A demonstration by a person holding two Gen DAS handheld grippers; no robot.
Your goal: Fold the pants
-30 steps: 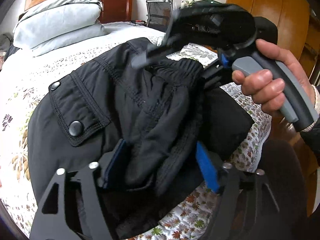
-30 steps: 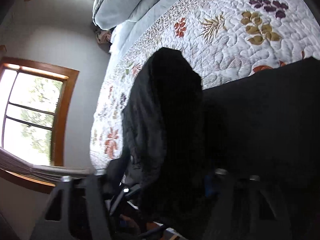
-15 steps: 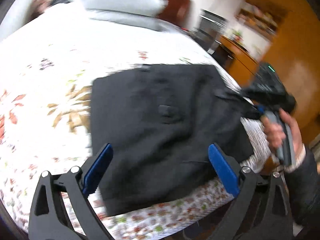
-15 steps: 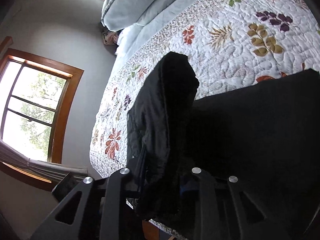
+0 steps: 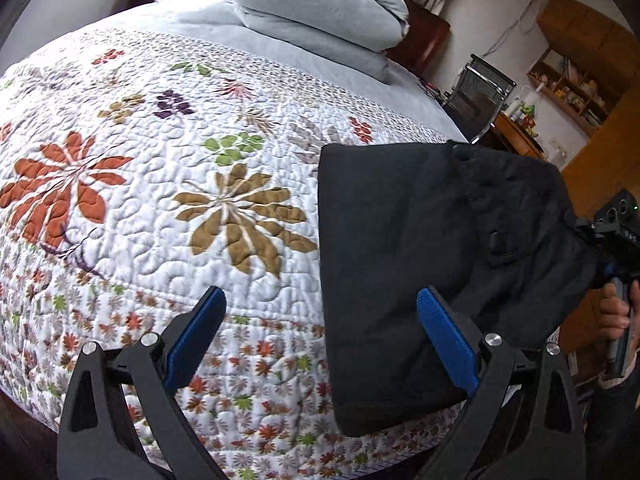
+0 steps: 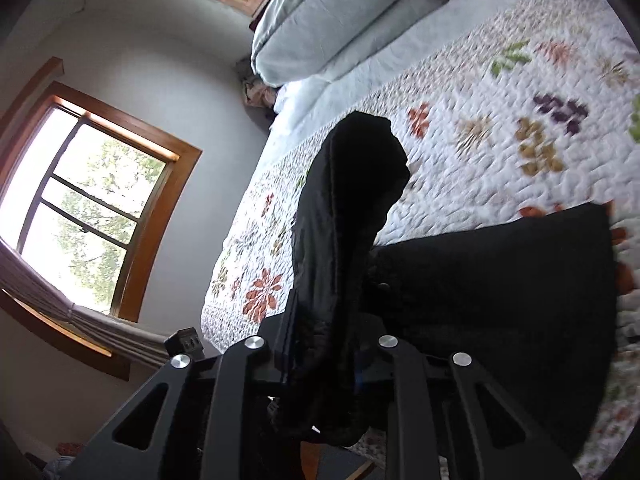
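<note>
The black pants (image 5: 404,248) lie folded on the flowered quilt (image 5: 160,184) near the bed's front right edge. My left gripper (image 5: 320,340) is open and empty, held above the quilt just left of the pants' near corner. My right gripper (image 6: 324,344) is shut on a bunched fold of the pants (image 6: 348,208), which stands up between its fingers; the rest of the pants (image 6: 500,280) lies flat to the right. In the left wrist view the right gripper (image 5: 612,240) holds the pants' right edge.
Grey pillows (image 5: 320,4) are stacked at the head of the bed. A black chair (image 5: 478,92) and wooden shelves (image 5: 568,80) stand beyond the bed. A window (image 6: 84,204) is in the wall on the far side.
My left gripper has let go of the pants, opened and drawn back to the left. The pants now lie flatter on the quilt. My right gripper stays shut on its fold.
</note>
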